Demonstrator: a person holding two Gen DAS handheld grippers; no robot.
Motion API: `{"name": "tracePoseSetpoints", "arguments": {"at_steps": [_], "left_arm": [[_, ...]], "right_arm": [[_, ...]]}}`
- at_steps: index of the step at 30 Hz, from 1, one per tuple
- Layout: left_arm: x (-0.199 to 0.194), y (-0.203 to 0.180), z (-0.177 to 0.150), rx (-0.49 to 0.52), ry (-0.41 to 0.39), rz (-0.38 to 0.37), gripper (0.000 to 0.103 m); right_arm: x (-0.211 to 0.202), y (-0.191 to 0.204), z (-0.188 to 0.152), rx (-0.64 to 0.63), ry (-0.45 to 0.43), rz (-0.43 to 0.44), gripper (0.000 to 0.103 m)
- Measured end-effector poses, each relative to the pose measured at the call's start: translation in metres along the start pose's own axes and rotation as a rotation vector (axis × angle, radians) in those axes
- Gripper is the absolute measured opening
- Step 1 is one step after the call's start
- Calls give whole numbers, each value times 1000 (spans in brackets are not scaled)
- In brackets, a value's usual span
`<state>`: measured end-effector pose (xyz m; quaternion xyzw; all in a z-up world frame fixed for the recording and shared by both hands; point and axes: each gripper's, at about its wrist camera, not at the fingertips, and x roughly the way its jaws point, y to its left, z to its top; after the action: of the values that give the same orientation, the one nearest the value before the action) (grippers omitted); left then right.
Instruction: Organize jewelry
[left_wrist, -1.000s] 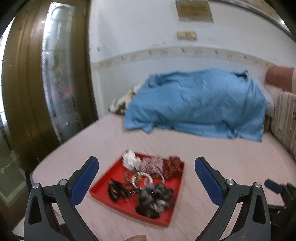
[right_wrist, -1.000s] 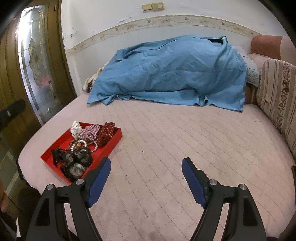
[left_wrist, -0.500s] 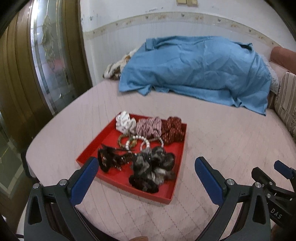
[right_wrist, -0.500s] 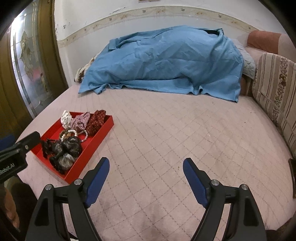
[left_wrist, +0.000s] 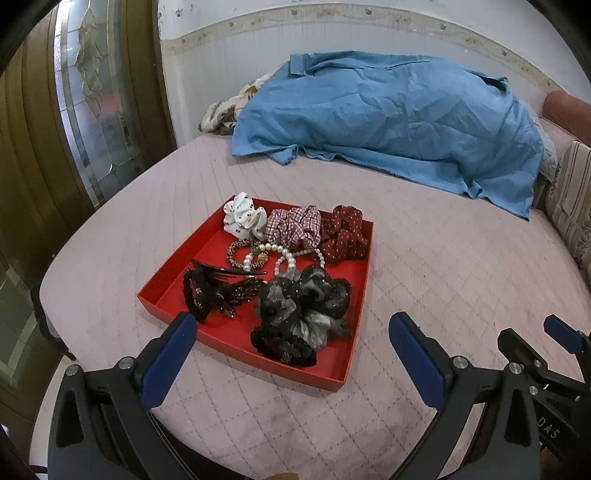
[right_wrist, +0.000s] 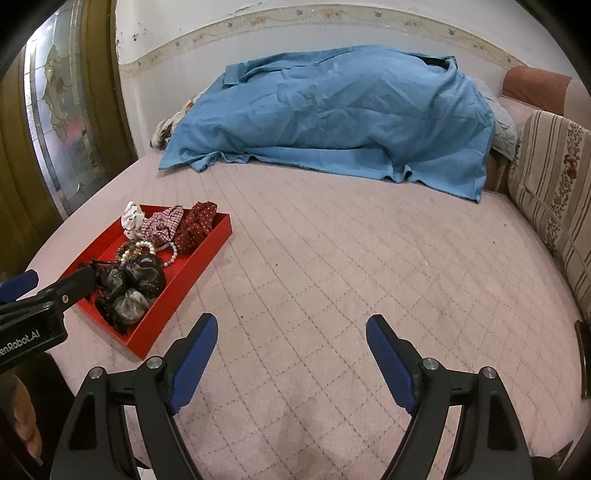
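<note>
While both hand-held grippers (left_wrist: 291, 332) (right_wrist: 291, 347) gape empty, the red tray (left_wrist: 354, 295) sits before a blue blanket (left_wrist: 388, 114).

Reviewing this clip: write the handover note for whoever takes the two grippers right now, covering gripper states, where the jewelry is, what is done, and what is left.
Left gripper: open, empty, above the near edge of the red tray.
Right gripper: open, empty, over bare pink mattress, right of the tray.
All pieces are in the tray: white scrunchie, checked scrunchie and dotted red scrunchie along the far side; pearl bracelets mid-tray; black hair clips and dark scrunchies near side.
Done: nothing lifted out.
Left: all the sorting.
</note>
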<state>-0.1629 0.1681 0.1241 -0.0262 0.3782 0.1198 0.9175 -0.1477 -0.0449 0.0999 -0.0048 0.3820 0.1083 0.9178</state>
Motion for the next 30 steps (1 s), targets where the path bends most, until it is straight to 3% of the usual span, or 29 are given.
{"name": "tracePoseSetpoints", "arguments": {"at_steps": [30], "left_arm": [[16,-1,-14,14,85,-32,103]], "right_arm": [[10,6,-5,-22,40,-5,87]]}}
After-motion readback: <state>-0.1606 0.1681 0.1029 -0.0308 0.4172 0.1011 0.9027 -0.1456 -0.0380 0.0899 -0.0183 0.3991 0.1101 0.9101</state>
